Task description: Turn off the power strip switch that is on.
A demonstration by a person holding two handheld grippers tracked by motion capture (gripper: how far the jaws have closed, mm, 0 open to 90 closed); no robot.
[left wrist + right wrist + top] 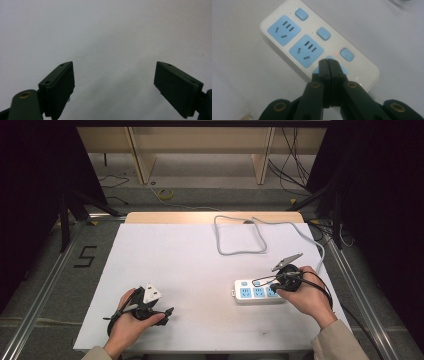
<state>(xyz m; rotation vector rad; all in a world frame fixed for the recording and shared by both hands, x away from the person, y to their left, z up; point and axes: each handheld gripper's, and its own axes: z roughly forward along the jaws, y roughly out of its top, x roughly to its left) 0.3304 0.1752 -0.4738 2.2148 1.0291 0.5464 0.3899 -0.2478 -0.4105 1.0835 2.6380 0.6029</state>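
We see the right gripper (329,61) pressed shut, empty, tips over the power strip's (250,292) third socket, near the table's (170,265) right edge. Left gripper (114,75) gapes wide over bare tabletop, plenty of room around.

Right gripper (278,287) over the power strip (252,292); left gripper (167,311) apart.

A white table (190,270) stands on grey floor (210,195), wooden shelving (200,142) behind.

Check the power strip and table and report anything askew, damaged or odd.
Nothing stands out. The power strip lies flat and intact on the table, one small red light lit by its third switch; its cable loops loosely behind.
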